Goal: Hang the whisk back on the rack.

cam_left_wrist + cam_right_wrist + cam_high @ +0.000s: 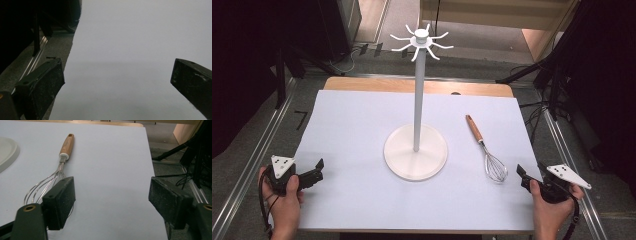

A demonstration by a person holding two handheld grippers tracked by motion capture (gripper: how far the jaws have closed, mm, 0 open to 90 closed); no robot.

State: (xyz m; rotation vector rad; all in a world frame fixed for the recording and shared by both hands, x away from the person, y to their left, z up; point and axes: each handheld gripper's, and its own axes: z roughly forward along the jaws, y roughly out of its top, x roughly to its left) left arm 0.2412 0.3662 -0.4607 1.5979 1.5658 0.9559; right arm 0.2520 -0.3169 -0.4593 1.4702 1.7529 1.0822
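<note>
The whisk (487, 150) lies on the tabletop (362, 150) right of the white stand (416, 150), wire head toward the person, just beside the right gripper (111, 195), whose jaws are open and empty, as those of the far left gripper (117, 80).

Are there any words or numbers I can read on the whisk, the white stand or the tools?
No text: nothing readable stands anywhere in these views.
Whisk: plain wooden handle, bare wires, no lettering.
White stand: plain white base, pole and hooks, no label.
Left tool and right tool: black with plain grey plates, no markings legible.
White table cover: blank.
</note>
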